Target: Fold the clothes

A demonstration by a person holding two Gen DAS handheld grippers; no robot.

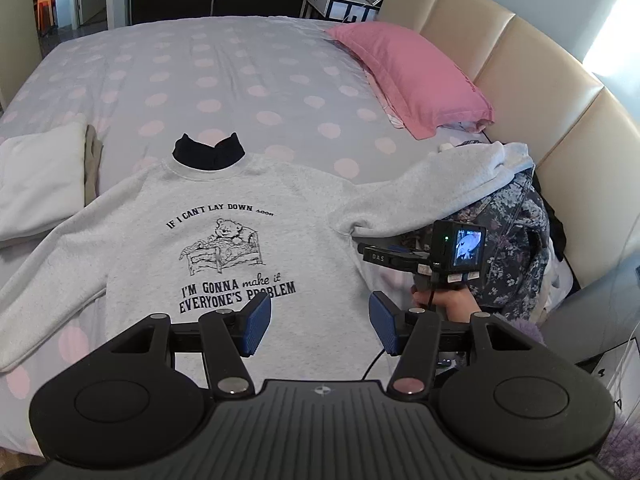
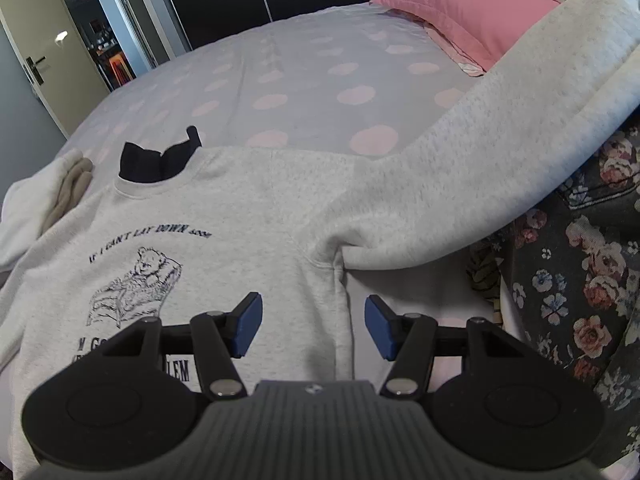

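A grey sweatshirt (image 1: pixel 224 248) lies face up and flat on a spotted bed (image 1: pixel 224 80), both sleeves spread wide — one draped over a floral heap (image 1: pixel 516 240) of clothes at the right. No fold has been made yet; sleeves and body all remain to fold. The left gripper (image 1: pixel 320 326) and right gripper (image 2: pixel 313 328) hover above it, jaws apart and empty.
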